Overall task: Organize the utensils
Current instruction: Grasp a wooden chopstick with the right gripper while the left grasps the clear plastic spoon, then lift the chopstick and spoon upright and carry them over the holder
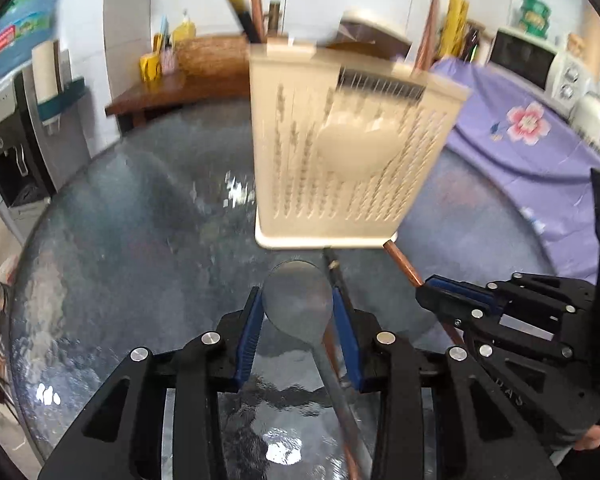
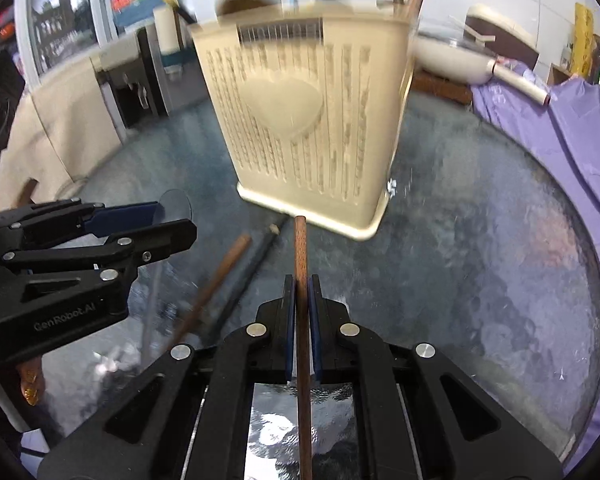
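A cream slotted utensil holder (image 1: 340,152) stands on the round glass table (image 1: 120,240), with several handles sticking out of its top; it also shows in the right wrist view (image 2: 312,128). My left gripper (image 1: 300,304) is shut on the bowl of a grey spoon (image 1: 296,300), just in front of the holder. My right gripper (image 2: 300,292) is shut on a brown wooden stick (image 2: 301,248) whose tip points at the holder's base. A second brown stick (image 2: 216,280) and a dark-handled utensil (image 2: 252,264) lie on the glass between the grippers.
A purple flowered cloth (image 1: 520,120) covers a surface to the right, with a microwave (image 1: 528,60) behind. A water dispenser (image 1: 16,140) stands at left. A wooden bench (image 1: 160,92) lies behind the table. A white pan (image 2: 452,56) sits at the right rear.
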